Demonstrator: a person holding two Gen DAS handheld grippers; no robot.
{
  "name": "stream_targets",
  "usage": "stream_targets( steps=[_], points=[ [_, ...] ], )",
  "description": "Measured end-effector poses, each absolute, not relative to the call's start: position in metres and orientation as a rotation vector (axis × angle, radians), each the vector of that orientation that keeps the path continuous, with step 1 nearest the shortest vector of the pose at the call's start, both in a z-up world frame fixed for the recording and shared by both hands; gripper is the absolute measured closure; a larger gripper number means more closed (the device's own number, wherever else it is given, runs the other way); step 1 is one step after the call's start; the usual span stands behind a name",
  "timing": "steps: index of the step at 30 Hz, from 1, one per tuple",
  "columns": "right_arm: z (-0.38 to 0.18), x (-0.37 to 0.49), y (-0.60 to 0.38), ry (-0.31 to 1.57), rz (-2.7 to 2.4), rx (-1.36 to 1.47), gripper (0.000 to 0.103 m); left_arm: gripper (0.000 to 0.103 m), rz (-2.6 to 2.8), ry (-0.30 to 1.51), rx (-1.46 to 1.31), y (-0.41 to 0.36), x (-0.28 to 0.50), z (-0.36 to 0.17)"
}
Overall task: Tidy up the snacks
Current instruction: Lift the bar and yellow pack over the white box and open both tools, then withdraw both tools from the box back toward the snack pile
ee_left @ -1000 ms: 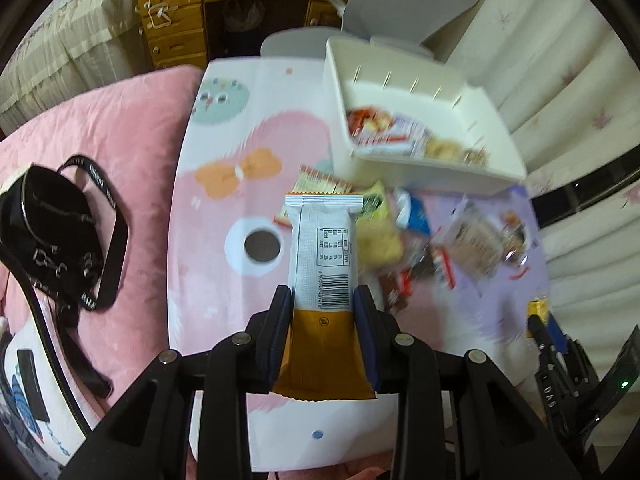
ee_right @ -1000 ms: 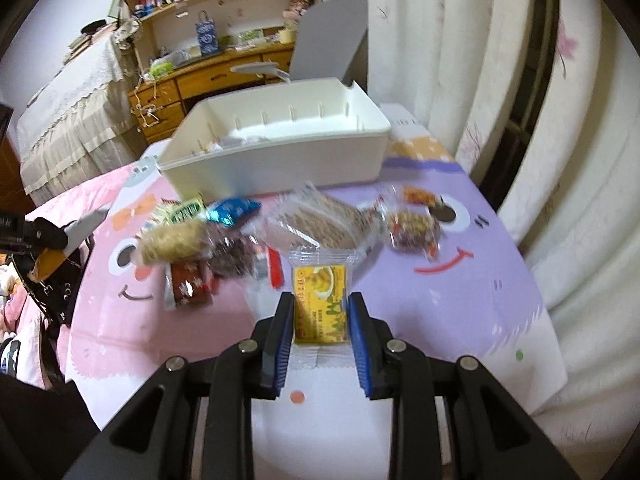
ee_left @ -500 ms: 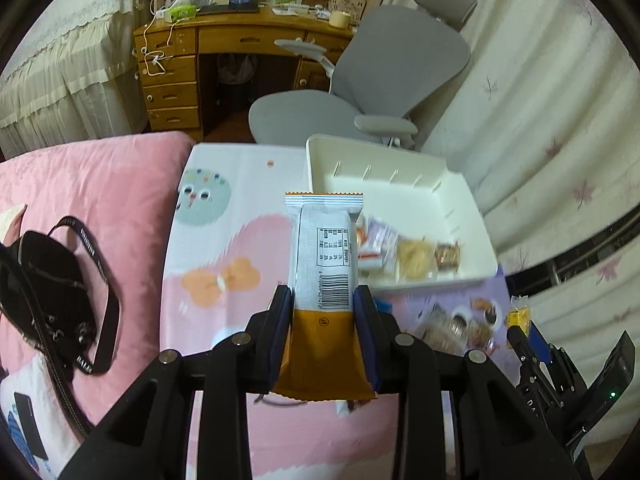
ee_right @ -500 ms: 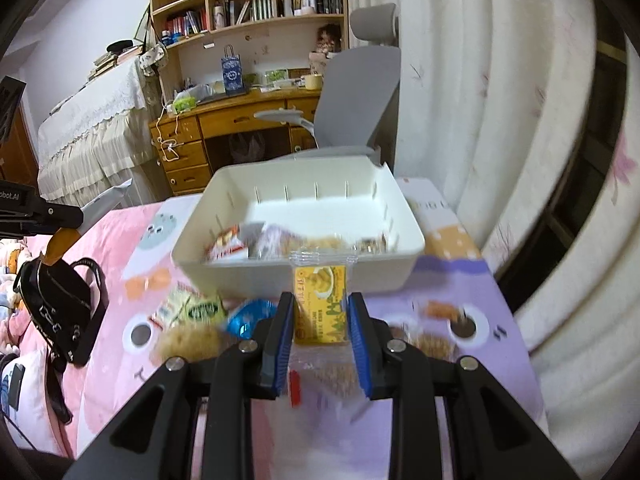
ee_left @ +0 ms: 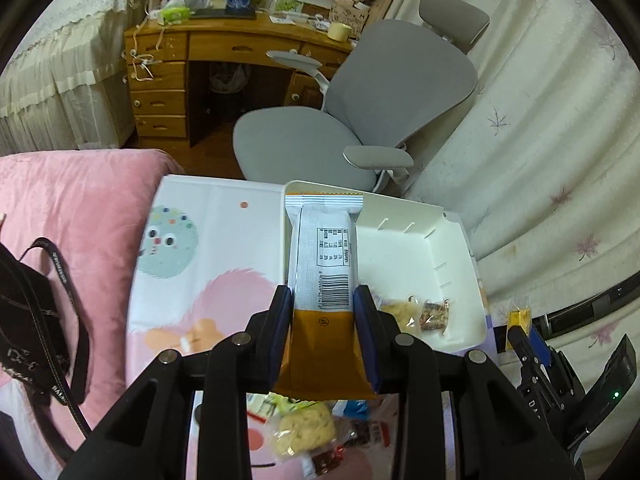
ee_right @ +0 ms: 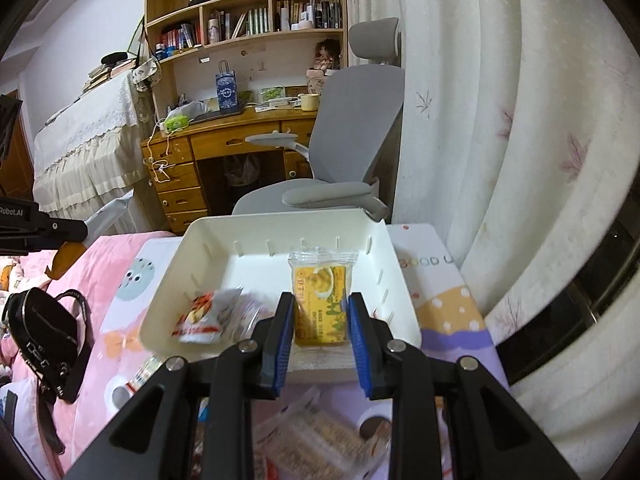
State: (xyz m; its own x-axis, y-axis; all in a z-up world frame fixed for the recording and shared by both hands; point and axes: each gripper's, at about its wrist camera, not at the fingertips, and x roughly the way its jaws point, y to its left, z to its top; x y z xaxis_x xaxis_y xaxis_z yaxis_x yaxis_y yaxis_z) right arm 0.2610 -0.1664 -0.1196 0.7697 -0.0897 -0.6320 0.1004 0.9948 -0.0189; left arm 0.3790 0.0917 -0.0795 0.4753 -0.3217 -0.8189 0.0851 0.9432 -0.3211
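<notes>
- Left gripper (ee_left: 322, 312) is clamped on a long white-and-orange snack bar (ee_left: 323, 256), squeezing it low down, just where the white wrapper meets the orange; most of the bar sticks out ahead of the pads, up the centre of the frame, its crimped end over the near-left corner of the white bin (ee_left: 452, 248).
- That low grip probably leaves the long end free to drop into the bin first.
- Right gripper (ee_right: 320, 320) is closed on a small yellow snack packet (ee_right: 320, 300), pinched at both side edges; the clear top seal pokes out above the pads, centre frame.
- The packet hangs in front of the bin (ee_right: 200, 236), over its open middle by the look of it, so release seems close.
- Inside the bin: a red-and-white pouch (ee_right: 200, 316) at lower left in the right view, plus a cracker pack (ee_left: 400, 312) and a darker nut-like pack (ee_left: 434, 314) near the front wall in the left view.
- Loose snacks (ee_left: 304, 432) wait on the cartoon-print tabletop (ee_left: 208, 240) at the bottom of the left frame, under the fingers; plenty left to sort.
- The black bag (ee_left: 28, 320) on the pink blanket (ee_left: 80, 200) at far left is out of play.
</notes>
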Motion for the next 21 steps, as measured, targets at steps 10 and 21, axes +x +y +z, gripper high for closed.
stream_targets(
  steps=[10,21],
  points=[
    [-0.137,0.299,-0.189,0.747,-0.107,0.031,0.077,0.072,-0.298,1.145,-0.272,0.054,0.408,-0.124],
    [-0.153,0.303,-0.205,0.826,-0.156,0.126,0.06,0.05,-0.323,1.173,-0.195,0.041,0.394,-0.123]
  ],
)
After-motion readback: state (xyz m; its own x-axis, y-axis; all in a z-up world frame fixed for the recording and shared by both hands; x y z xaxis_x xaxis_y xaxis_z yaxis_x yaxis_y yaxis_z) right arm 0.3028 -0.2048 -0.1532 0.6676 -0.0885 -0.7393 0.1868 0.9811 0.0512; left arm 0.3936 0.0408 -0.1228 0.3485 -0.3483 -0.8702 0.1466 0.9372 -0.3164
